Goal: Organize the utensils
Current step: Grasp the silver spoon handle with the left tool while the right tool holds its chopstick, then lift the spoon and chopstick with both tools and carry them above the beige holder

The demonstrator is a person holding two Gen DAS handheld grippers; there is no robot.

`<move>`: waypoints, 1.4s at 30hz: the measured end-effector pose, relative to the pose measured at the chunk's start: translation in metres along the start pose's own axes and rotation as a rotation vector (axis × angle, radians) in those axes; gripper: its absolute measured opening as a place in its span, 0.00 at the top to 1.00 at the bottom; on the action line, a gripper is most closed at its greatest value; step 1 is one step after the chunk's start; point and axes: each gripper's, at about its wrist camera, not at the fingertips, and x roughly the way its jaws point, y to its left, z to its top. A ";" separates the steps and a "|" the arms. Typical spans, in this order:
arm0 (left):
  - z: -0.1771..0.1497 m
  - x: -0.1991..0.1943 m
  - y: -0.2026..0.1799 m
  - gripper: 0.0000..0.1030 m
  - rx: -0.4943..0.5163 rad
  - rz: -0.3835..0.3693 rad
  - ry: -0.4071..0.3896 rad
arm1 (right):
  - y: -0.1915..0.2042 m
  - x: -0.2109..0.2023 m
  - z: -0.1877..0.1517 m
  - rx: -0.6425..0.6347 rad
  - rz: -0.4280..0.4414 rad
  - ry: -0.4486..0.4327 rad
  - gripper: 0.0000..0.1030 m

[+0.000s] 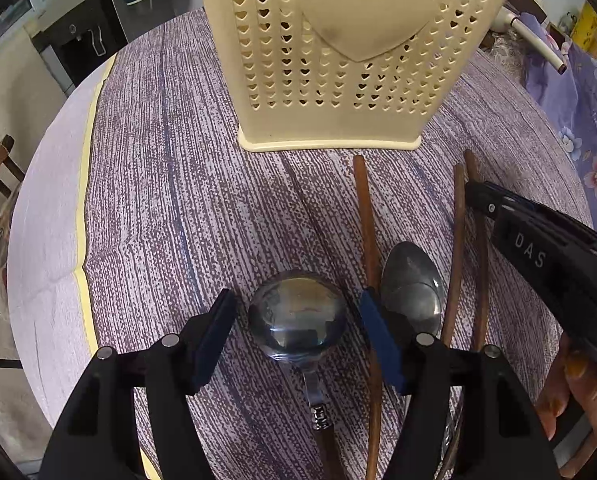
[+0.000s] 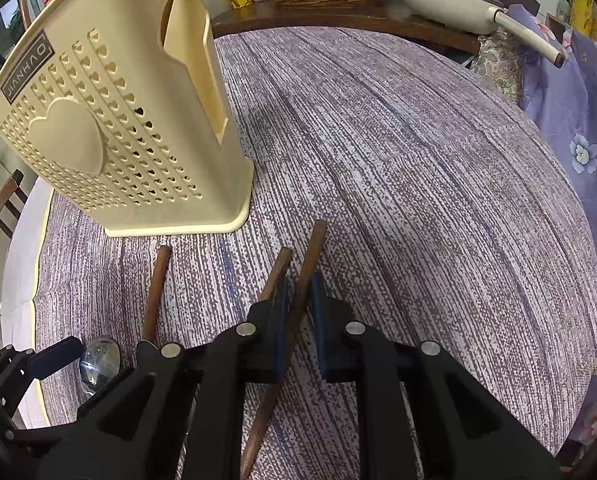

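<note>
A: Right gripper [image 2: 298, 312] has its jaws nearly pressed together around one chopstick [image 2: 305, 276]. A second chopstick [image 2: 276, 274] lies just outside its left finger, touching or almost touching. Risk: the neighbour gets dragged or flicked along if the pinched one lifts.

B: Is it pinching, or only bracketing?

A: Reads as a pinch, contact not fully clear. Grip looks to sit toward the far half of the stick, so the near end could droop and swing.

B: Left gripper [image 1: 294, 320]?

A: Spread wide, the ladle [image 1: 298, 314] bowl between its fingers, nothing held. The bowl is round and shiny, so it could squirt out if the jaws close there. The spoon [image 1: 412, 284] sits just right of the right finger, with a third chopstick [image 1: 368, 236] running under that finger. Either could get nudged.

B: The holder [image 1: 338, 60]?

A: Straight ahead of both grippers, upright on the tablecloth [image 2: 418, 160], well beyond the stick tips.

B: Hidden?

A: Holder's top is cut off in the left view, and its inside is unseen. Handles vanish under the grippers.
</note>
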 end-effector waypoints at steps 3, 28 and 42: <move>-0.001 0.000 -0.003 0.40 0.008 0.024 -0.011 | 0.001 0.001 0.001 -0.001 -0.007 -0.007 0.87; 0.006 -0.002 0.007 0.55 -0.036 -0.001 -0.079 | -0.013 0.004 0.004 0.042 0.058 -0.010 0.92; 0.017 -0.059 0.041 0.55 -0.089 -0.051 -0.366 | -0.026 -0.046 0.015 0.044 0.143 -0.180 0.92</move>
